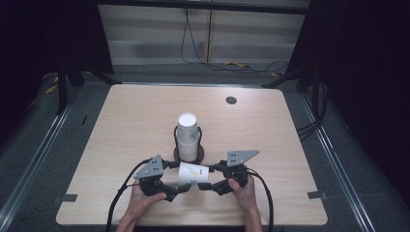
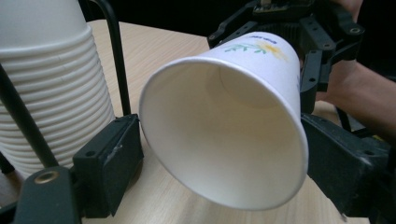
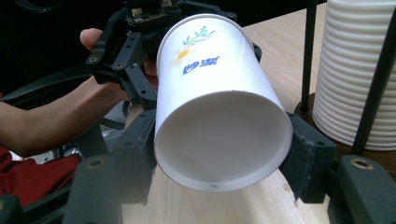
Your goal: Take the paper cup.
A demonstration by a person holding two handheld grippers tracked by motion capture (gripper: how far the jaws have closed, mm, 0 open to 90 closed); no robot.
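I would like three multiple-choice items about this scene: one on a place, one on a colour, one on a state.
1. Where is the stack of paper cups?
A. In a black wire holder near the table's middle
B. At the far right corner of the table
C. On the floor

2. What colour is the printed writing on the loose paper cup?
A. Red
B. Blue
C. Black

3. How is the loose paper cup held?
A. Upright on the table, untouched
B. On its side, between the left gripper and the right gripper
C. Upside down on the stack

Answers:
1 A: the high view shows the stack inside thin black rods on a round base, mid-table.
2 B: the right gripper view shows blue characters under a flower.
3 B: its mouth faces the left gripper, and the right gripper's jaws clasp its base end.
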